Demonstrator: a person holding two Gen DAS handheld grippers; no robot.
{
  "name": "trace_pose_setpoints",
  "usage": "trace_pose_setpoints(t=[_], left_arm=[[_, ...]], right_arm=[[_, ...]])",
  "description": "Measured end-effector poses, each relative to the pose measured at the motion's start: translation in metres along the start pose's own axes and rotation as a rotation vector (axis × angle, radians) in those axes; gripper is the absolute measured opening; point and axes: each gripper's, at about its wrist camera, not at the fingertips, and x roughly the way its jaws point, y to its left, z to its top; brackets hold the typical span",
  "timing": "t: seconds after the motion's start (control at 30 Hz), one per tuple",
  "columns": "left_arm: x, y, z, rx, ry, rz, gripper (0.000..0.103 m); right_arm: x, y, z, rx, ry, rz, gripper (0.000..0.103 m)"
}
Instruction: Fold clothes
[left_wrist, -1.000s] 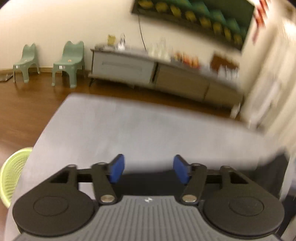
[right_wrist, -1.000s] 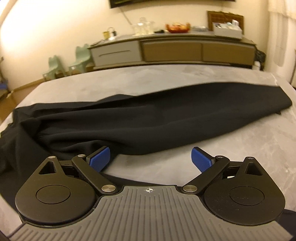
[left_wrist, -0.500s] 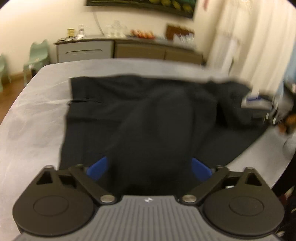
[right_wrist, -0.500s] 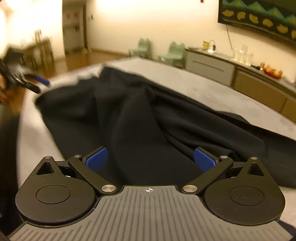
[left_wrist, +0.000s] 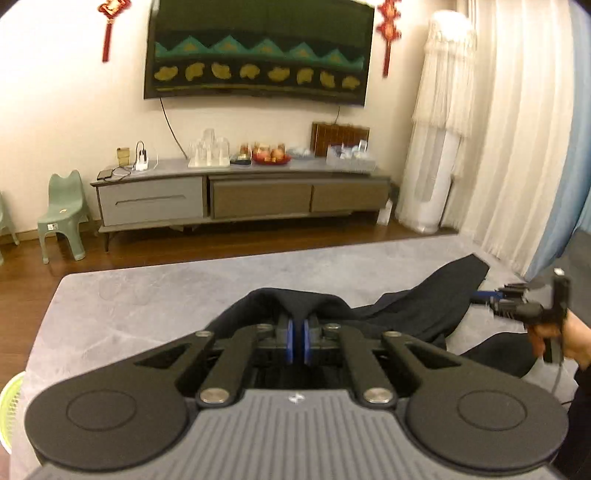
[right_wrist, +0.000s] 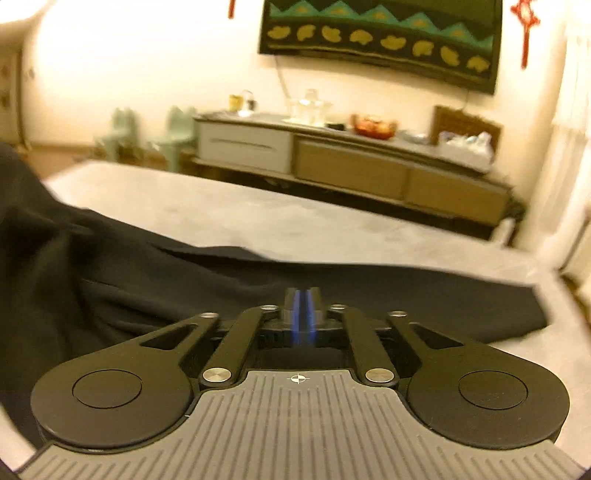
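Note:
A black garment (left_wrist: 413, 310) lies stretched across the grey table (left_wrist: 140, 306). My left gripper (left_wrist: 296, 334) is shut on a raised fold of the garment, which peaks just beyond the blue pads. My right gripper (right_wrist: 303, 308) is shut on the garment's near edge (right_wrist: 184, 280), with the cloth running left and right of the pads. In the left wrist view the right gripper (left_wrist: 524, 301) shows at the far right, held in a hand, at the other end of the garment.
A low sideboard (left_wrist: 240, 195) with glasses and fruit stands against the far wall under a wall hanging. Green child chairs (left_wrist: 62, 214) stand at the left. A light green basket (left_wrist: 11, 402) sits by the table's left edge. White curtains (left_wrist: 517, 129) hang at the right.
Both grippers were open over the garment; now both are shut on the cloth. Both have swung round to face the sideboard, and the left one has lifted a fold.

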Motion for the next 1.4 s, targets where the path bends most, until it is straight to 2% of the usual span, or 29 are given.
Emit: trace_pose_setpoints(t=[0.03,0.1,0.2,0.27,0.3,0.37,0.4,0.5,0.67,0.8,0.87,0.9,0.97,1.03,1.07,1.1,1.13,1.2,1.3,1.37,1.4], left_arm=[[0.005,-0.004,0.008,-0.004,0.006,0.013,0.005],[0.015,-0.012,0.023,-0.013,0.017,0.039,0.005],[0.017,-0.005,0.037,-0.079,-0.004,0.065,0.005],[0.008,0.001,0.049,-0.111,-0.034,0.075,0.005],[0.003,0.003,0.058,-0.121,-0.054,0.077,0.005],[-0.009,0.007,0.075,-0.140,-0.093,0.083,0.005],[-0.018,0.005,0.078,-0.137,-0.113,0.081,0.005],[-0.043,0.000,0.087,-0.126,-0.176,0.074,0.005],[-0.079,-0.011,0.089,-0.110,-0.255,0.055,0.004],[-0.090,-0.017,0.081,-0.098,-0.277,0.064,0.002],[-0.092,-0.012,0.076,-0.116,-0.284,0.058,0.002],[-0.092,-0.009,0.073,-0.125,-0.283,0.056,0.002],[-0.086,-0.003,0.062,-0.134,-0.254,0.039,0.002],[-0.071,0.000,0.044,-0.129,-0.199,0.028,0.002],[-0.064,0.002,0.035,-0.133,-0.177,0.029,0.002],[-0.055,0.006,0.025,-0.142,-0.152,0.036,0.002],[-0.052,0.012,0.018,-0.154,-0.149,0.046,0.002],[-0.046,0.023,0.005,-0.179,-0.142,0.067,0.002],[-0.058,0.044,0.012,-0.207,-0.200,0.094,0.002],[-0.062,0.061,0.031,-0.213,-0.243,0.118,0.002],[-0.058,0.072,0.046,-0.222,-0.255,0.131,0.002]], right_arm=[[-0.003,0.009,-0.002,-0.013,-0.008,0.069,0.070],[-0.013,0.034,-0.006,-0.095,-0.019,0.233,0.096],[-0.030,0.072,-0.026,-0.292,0.019,0.426,0.102],[-0.029,0.096,-0.040,-0.420,0.079,0.452,0.102],[-0.025,0.104,-0.049,-0.494,0.114,0.417,0.100],[-0.012,0.111,-0.064,-0.621,0.160,0.282,0.090],[-0.006,0.107,-0.065,-0.632,0.179,0.224,0.084],[0.003,0.074,-0.054,-0.538,0.224,0.128,0.077],[0.000,0.006,-0.038,-0.342,0.230,-0.019,0.084],[-0.015,-0.036,-0.051,-0.248,0.281,-0.062,0.091],[-0.026,-0.046,-0.073,-0.271,0.346,-0.085,0.092],[-0.035,-0.054,-0.081,-0.275,0.343,-0.098,0.095],[-0.044,-0.063,-0.083,-0.257,0.328,-0.137,0.087],[-0.049,-0.070,-0.081,-0.229,0.309,-0.180,0.047],[-0.052,-0.074,-0.080,-0.214,0.300,-0.202,0.034],[-0.054,-0.077,-0.078,-0.200,0.290,-0.223,0.017],[-0.057,-0.081,-0.077,-0.186,0.281,-0.245,0.010],[-0.070,-0.085,-0.058,-0.160,0.187,-0.281,0.009],[-0.106,-0.094,0.000,-0.116,-0.003,-0.293,0.009],[-0.125,-0.101,0.042,-0.093,-0.109,-0.301,0.009],[-0.123,-0.109,0.066,-0.089,-0.127,-0.307,0.009]])
